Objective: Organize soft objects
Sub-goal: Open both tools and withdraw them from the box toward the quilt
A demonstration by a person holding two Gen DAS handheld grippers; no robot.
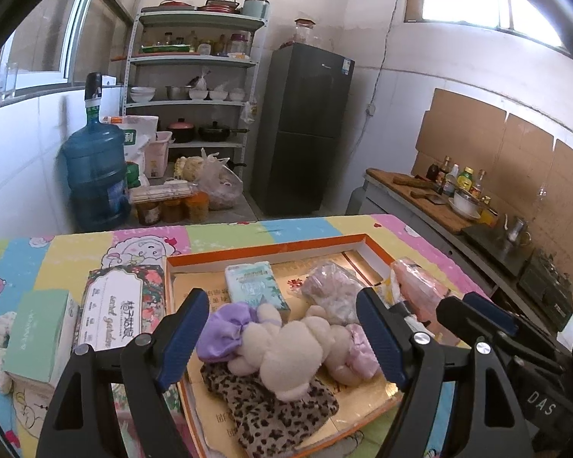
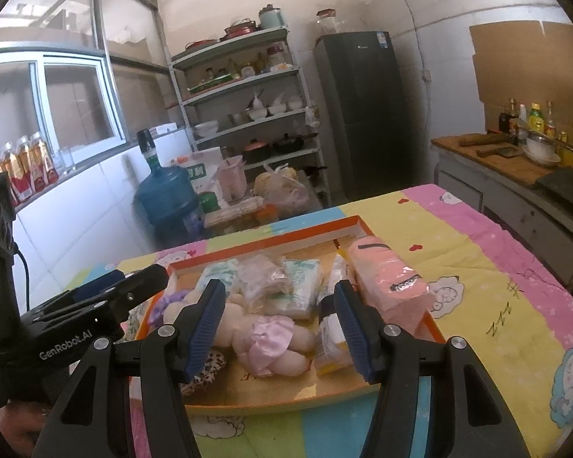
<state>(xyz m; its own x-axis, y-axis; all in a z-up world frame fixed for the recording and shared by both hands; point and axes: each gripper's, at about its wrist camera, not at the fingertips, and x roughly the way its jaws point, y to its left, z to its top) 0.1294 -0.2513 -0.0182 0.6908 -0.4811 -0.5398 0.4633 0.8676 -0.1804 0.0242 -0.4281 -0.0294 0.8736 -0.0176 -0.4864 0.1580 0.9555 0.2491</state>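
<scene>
Plush doll [image 1: 286, 347], cream body with a purple cap and pink skirt, lies on its side in the near half of the orange-rimmed tray [image 1: 271, 246]. Its lower end rests on a leopard-print cloth [image 1: 279, 416] at the tray's near edge.

Also in the tray: a pale green tissue pack [image 1: 256, 286] beyond the doll, a clear crinkled bag [image 1: 330, 290] to its right, and a pink wrapped pack [image 1: 420, 286] lying over the tray's right rim. From the right wrist view a second white-green pack [image 2: 303, 282] and a yellow-white packet [image 2: 334, 328] lie between the doll and the pink pack.

Left claw [image 1: 282, 343]: jaws spread wide on either side of the doll, pads clear of it, nothing gripped. Right claw [image 2: 280, 328]: jaws parted, hanging above the doll's skirt and the yellow-white packet; no pad contact visible, nothing gripped. Each claw appears at the edge of the other's view.

Outside the tray, to its left on the surface: a floral tissue box [image 1: 118, 305] and a mint green box [image 1: 38, 339], side by side. The surface is covered by a pastel cartoon cloth [image 1: 57, 248].

Background: blue water jug [image 1: 95, 168] on the floor, metal shelf rack [image 1: 195, 76] with bowls and pots, dark fridge [image 1: 301, 129].
</scene>
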